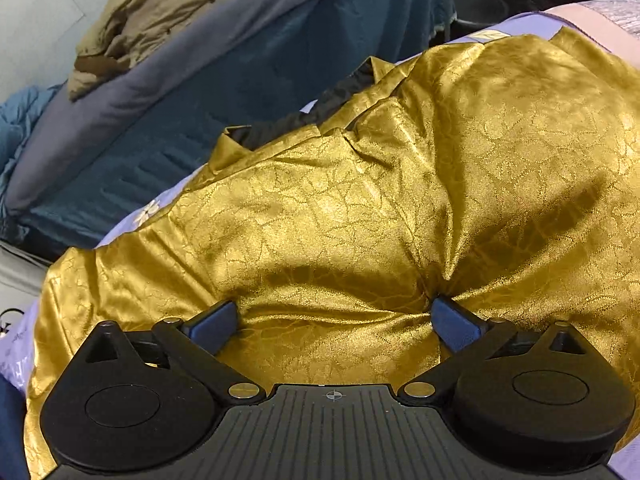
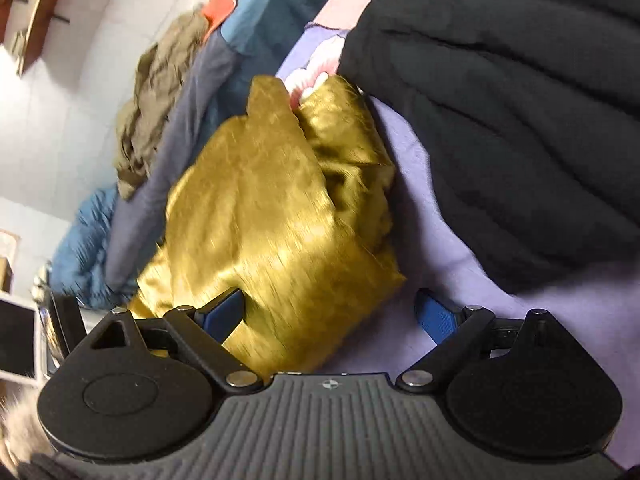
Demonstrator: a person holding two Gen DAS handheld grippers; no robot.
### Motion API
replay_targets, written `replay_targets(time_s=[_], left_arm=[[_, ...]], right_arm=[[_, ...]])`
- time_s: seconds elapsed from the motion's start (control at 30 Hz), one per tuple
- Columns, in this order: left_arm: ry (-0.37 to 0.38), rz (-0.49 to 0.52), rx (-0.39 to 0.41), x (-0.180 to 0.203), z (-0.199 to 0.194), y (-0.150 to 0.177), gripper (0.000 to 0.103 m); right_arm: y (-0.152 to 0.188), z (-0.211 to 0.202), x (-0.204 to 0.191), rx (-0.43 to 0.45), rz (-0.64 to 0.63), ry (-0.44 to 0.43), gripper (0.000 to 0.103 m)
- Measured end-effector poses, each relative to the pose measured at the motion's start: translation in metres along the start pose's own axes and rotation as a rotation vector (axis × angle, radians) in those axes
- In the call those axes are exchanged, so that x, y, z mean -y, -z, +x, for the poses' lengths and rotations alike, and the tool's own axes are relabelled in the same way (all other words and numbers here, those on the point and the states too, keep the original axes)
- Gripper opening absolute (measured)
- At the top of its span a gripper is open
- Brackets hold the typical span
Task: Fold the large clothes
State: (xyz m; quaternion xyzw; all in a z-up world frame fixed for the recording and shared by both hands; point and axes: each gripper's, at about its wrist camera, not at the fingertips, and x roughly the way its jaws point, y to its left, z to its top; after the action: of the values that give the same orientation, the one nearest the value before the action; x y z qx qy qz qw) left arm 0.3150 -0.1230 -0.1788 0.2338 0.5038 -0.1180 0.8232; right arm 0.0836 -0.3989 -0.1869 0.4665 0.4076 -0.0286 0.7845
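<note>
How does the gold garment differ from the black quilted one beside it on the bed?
The gold garment is shiny, patterned satin; the black quilted garment is matte and puffy with stitched ridges. The gold one lies between the right gripper's open jaws; the black one lies off to the side. Both rest on the lilac sheet.

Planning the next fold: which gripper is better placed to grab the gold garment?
Left. The left gripper has open fingers pressed into the gold garment; the right gripper only straddles its edge.

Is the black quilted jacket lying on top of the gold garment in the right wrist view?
No, the black quilted jacket lies beside the gold garment on the purple sheet, with a strip of sheet showing between them.
</note>
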Motion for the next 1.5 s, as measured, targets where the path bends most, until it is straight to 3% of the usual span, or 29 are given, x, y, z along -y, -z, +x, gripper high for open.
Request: replay_targets(time_s=[0.17, 0.23, 0.27, 0.3, 0.33, 0.4, 0.47, 0.6, 0.77, 0.93, 1.1, 1.3, 1.5], left_arm=[[-0.007, -0.003, 0.001, 0.006, -0.002, 0.002, 0.103], [-0.014, -0.003, -0.001, 0.008, -0.004, 0.002, 0.103], [-0.018, -0.003, 0.003, 0.008, -0.005, 0.003, 0.103], [-0.024, -0.001, 0.01, 0.009, -0.008, 0.003, 0.103], [-0.031, 0.003, 0.019, 0.011, -0.011, 0.004, 0.103], [-0.042, 0.014, 0.038, 0.011, -0.019, 0.005, 0.103], [-0.025, 0.0, 0.052, 0.004, -0.032, 0.007, 0.103], [0.061, -0.171, 0.158, -0.032, -0.078, 0.029, 0.103], [0.136, -0.469, 0.229, -0.095, -0.13, 0.099, 0.103], [0.059, -0.675, 0.19, -0.143, -0.158, 0.188, 0.103], [0.001, -0.808, 0.167, -0.171, -0.179, 0.26, 0.103], [-0.035, -1.001, 0.159, -0.205, -0.192, 0.312, 0.103], [-0.04, -1.058, 0.16, -0.226, -0.2, 0.336, 0.103]], right_arm=[[-0.008, 0.021, -0.001, 0.053, 0.066, -0.039, 0.097], [-0.011, 0.028, -0.006, 0.066, 0.071, -0.024, 0.091], [-0.012, 0.031, -0.011, 0.068, 0.07, -0.004, 0.078], [-0.014, 0.033, -0.015, 0.053, 0.076, -0.006, 0.051], [-0.015, 0.035, -0.017, 0.031, 0.095, -0.03, 0.045], [-0.018, 0.03, -0.022, 0.027, 0.12, -0.05, 0.034], [-0.022, 0.021, -0.031, 0.03, 0.105, -0.08, 0.03], [-0.028, 0.0, -0.062, 0.037, 0.013, -0.096, 0.027], [-0.023, -0.021, -0.133, 0.094, -0.24, -0.062, 0.026], [0.01, -0.023, -0.224, 0.119, -0.58, -0.011, 0.026], [0.066, 0.001, -0.309, 0.085, -0.909, -0.008, 0.026], [0.188, 0.056, -0.379, 0.002, -1.383, 0.039, 0.026], [0.314, 0.122, -0.369, -0.092, -1.836, 0.186, 0.028]])
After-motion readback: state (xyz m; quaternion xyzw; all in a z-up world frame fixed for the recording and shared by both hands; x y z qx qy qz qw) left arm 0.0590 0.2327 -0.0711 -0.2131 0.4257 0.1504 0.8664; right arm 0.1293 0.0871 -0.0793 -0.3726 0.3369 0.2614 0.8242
